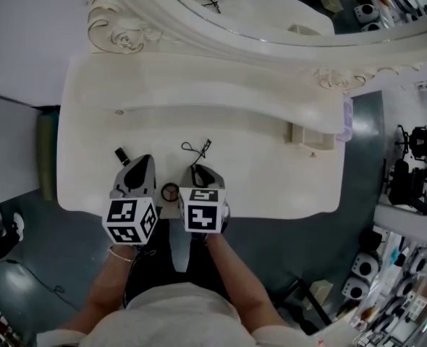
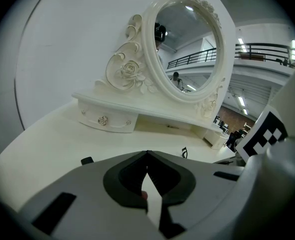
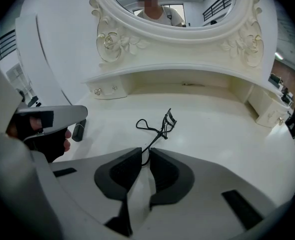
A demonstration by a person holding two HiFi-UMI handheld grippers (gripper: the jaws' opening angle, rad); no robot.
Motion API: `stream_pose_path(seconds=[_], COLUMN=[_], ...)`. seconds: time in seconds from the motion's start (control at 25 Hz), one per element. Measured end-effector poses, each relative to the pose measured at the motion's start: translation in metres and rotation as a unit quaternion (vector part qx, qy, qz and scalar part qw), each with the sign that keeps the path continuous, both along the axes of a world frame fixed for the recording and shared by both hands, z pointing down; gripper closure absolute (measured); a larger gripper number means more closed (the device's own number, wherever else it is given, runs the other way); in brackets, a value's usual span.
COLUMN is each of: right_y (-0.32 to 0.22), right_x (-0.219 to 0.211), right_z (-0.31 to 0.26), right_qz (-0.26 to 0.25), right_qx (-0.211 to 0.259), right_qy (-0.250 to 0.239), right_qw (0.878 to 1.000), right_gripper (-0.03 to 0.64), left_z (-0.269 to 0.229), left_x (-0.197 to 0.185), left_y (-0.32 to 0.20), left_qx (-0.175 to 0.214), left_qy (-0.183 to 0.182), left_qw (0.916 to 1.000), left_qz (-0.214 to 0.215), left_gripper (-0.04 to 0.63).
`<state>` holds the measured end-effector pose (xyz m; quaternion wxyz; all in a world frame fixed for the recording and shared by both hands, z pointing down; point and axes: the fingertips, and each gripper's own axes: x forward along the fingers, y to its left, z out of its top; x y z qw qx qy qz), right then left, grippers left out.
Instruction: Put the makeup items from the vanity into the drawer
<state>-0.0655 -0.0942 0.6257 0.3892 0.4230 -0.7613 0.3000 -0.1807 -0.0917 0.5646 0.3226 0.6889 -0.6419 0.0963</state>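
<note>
A black eyelash curler (image 1: 197, 150) (image 3: 157, 125) lies on the white vanity top (image 1: 257, 172), just beyond my right gripper (image 1: 199, 172) (image 3: 145, 159). One handle loop runs down between that gripper's fingertips, which stand close together around it. A short black makeup tube (image 1: 121, 155) (image 3: 78, 132) lies ahead of and to the left of my left gripper (image 1: 140, 170) (image 2: 147, 156). That gripper's jaws meet at the tips with nothing held. Both grippers hover over the front edge of the vanity, side by side.
An oval mirror (image 1: 271, 6) in a carved frame stands at the back above a raised shelf. A small drawer (image 1: 311, 136) (image 3: 270, 115) at the shelf's right end stands pulled out. The left one (image 3: 105, 90) is closed. A small round ring (image 1: 170, 191) sits between the grippers.
</note>
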Motion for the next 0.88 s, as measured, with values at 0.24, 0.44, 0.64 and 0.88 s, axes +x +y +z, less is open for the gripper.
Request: stream_pose_path(seconds=[0.24, 0.44, 0.64, 0.88], right_y=[-0.001, 0.0, -0.002, -0.004], right_x=[0.004, 0.015, 0.023, 0.032], right_z=[0.0, -0.002, -0.01, -0.017], right_qz=[0.013, 0.033, 0.052, 0.066], right_qx=[0.008, 0.025, 0.036, 0.042], right_qy=[-0.002, -0.006, -0.018, -0.027], right_qw=[1.0, 0.999, 0.998, 0.997], right_gripper=[0.585, 0.589, 0.591, 0.592], left_z=[0.001, 0.001, 0.0, -0.003], left_x=[-0.003, -0.003, 0.002, 0.013], left_y=[0.003, 0.007, 0.007, 0.005], left_qx=[-0.001, -0.003, -0.003, 0.0], left_qy=[-0.001, -0.003, -0.004, -0.004], left_qw=[1.0, 1.0, 1.0, 0.9999], left_qz=[-0.003, -0.004, 0.0, 0.011], left_gripper=[0.592, 0.592, 0.592, 0.592])
